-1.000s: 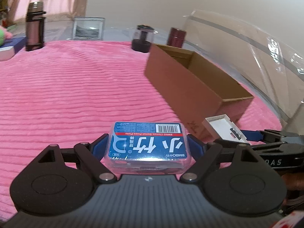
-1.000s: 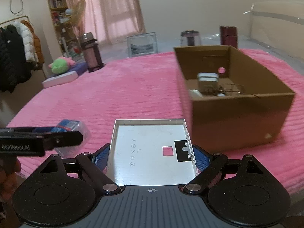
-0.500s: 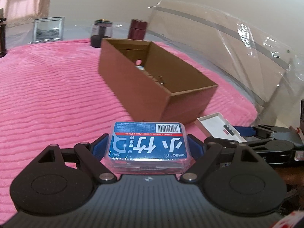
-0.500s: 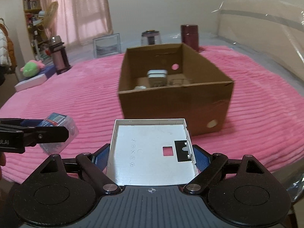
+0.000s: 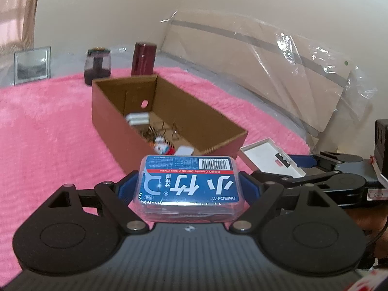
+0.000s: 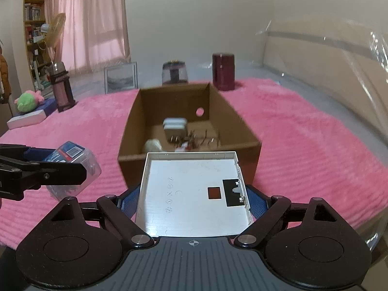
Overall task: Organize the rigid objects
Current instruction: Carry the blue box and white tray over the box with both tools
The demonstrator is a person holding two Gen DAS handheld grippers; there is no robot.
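Observation:
My left gripper (image 5: pixel 189 186) is shut on a clear floss-pick box with a blue label (image 5: pixel 189 181), held in the air near the front corner of an open brown cardboard box (image 5: pixel 116 121). My right gripper (image 6: pixel 192 198) is shut on a flat white plastic tray lid (image 6: pixel 191 194), held just before the cardboard box's near wall (image 6: pixel 194 167). The cardboard box holds a white adapter (image 6: pixel 174 127), wire clips and small items. The floss box also shows at the left of the right wrist view (image 6: pixel 72 152), and the white lid at the right of the left wrist view (image 5: pixel 269 156).
The cardboard box stands on a pink ribbed blanket (image 6: pixel 303 131). Behind it stand a dark red canister (image 6: pixel 223 71), a dark jar (image 6: pixel 174 72) and a picture frame (image 6: pixel 121 77). A flask (image 6: pixel 61 87) and a green plush toy (image 6: pixel 28 100) stand far left. Clear plastic sheeting (image 5: pixel 278 55) lies to the right.
Both grippers have risen and moved closer to the cardboard box while holding their objects. The inside of the box now shows in both views.

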